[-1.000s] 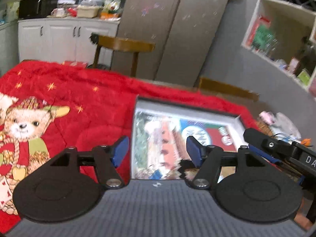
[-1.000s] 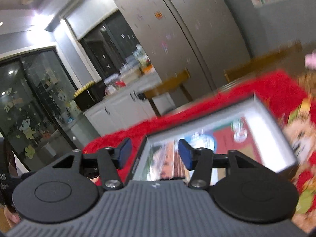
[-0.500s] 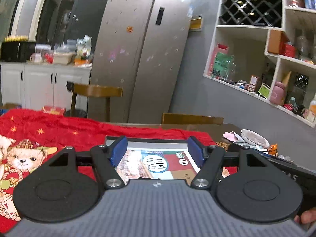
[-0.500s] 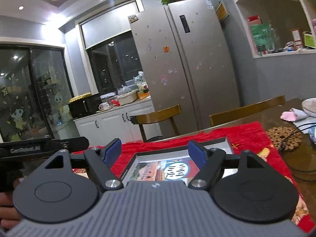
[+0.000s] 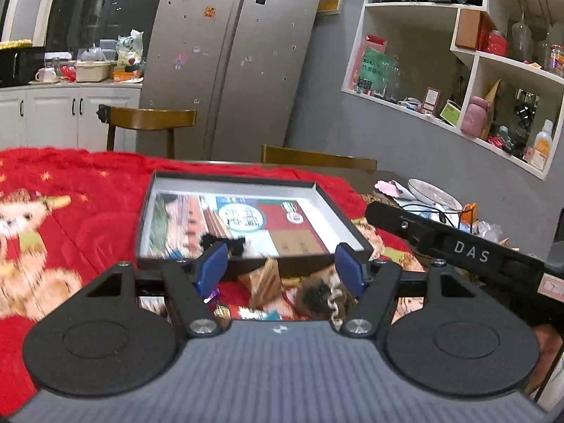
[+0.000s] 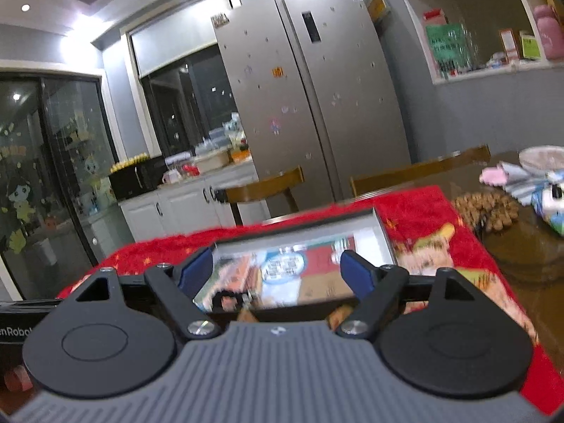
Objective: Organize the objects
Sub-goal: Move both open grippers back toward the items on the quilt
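Left gripper point(image 5: 278, 269): jaws spread wide, nothing between them. Right gripper point(image 6: 276, 269): likewise spread, empty. Both hover above the red blanket point(image 5: 88, 204), pointing toward the fridge point(image 5: 225, 60).

Shallow black-rimmed box point(image 5: 246, 181) lies flat on the blanket, just ahead of both claws, near rim almost under the fingertips. Printed sheet covers its floor. A small dark item point(image 5: 222, 241) sits inside at the near edge, just ahead of the left claw's left finger; too blurred to identify. Below and between the left claw's fingers, outside the box, loose items point(image 5: 310, 292) lie on the blanket: something tan and something dark with a pale chain-like strand. Blur prevents naming them.

Judgement: step in hand is likely picking up a loose item to place in the box.

Notes for doing it well:
- Steady the claw first; both views smear near the fingertips.
- Descend with the chosen item centred between the pads, not against the box rim.
- Soft blanket: press lightly, or pile gets pinched along with the item.
- Keep the right claw clear to the right; its body point(image 5: 458, 246) already crosses close beside the left one.
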